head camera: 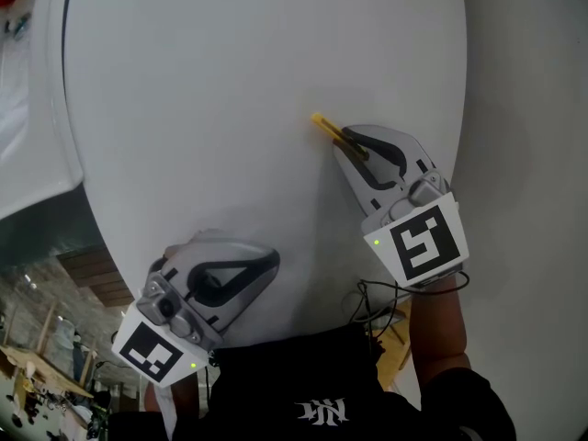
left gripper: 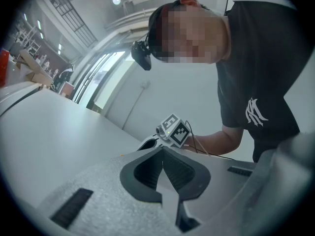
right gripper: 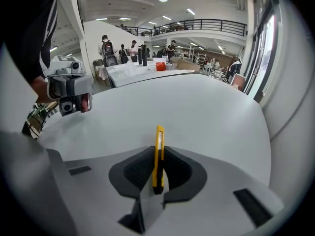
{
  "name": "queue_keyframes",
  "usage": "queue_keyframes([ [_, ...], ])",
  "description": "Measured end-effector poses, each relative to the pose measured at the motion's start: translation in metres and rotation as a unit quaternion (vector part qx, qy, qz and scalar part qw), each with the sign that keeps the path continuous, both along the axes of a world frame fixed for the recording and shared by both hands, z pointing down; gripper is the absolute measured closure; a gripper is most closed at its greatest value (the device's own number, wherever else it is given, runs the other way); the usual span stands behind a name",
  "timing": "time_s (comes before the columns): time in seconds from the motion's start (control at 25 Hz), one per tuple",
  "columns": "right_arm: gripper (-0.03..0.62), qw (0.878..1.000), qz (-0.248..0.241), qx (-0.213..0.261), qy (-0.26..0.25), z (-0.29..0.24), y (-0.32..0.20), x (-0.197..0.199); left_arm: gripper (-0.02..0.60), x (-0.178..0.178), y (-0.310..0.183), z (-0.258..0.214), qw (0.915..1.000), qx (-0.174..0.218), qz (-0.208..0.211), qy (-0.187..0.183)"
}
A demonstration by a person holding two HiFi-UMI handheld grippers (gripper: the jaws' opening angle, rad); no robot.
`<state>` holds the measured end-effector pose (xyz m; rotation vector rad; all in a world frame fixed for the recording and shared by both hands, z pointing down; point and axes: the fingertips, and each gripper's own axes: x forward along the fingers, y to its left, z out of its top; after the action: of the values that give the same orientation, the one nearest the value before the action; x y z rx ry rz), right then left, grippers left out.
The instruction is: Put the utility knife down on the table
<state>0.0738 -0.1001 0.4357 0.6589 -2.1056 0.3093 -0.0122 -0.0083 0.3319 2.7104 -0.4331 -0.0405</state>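
Observation:
A yellow utility knife (right gripper: 158, 156) stands on edge between the jaws of my right gripper (right gripper: 156, 168), which is shut on it; its tip points away over the white table (right gripper: 197, 107). In the head view the utility knife (head camera: 328, 128) sticks out up and left from my right gripper (head camera: 360, 147), over the white table (head camera: 230, 81). My left gripper (head camera: 241, 266) is shut with nothing in it, low at the left near the table's front edge. In the left gripper view, the left gripper (left gripper: 163, 168) has its pads pressed together, and the right gripper's marker cube (left gripper: 175, 130) shows beyond.
The person holding the grippers, in a black shirt (left gripper: 261, 82), stands at the table's near edge. A white bench or counter (head camera: 28, 145) lies to the left. Other tables, boxes and people (right gripper: 142, 58) are far behind.

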Motion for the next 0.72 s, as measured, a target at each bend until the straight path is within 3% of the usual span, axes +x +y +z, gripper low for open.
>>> queue_keyframes([
  [0.72, 0.546, 1.0, 0.008, -0.028, 0.004, 0.0004, 0.0015, -0.0006, 0.577, 0.0051, 0.0046, -0.0002, 0.9998, 0.01, 0.0, -0.016],
])
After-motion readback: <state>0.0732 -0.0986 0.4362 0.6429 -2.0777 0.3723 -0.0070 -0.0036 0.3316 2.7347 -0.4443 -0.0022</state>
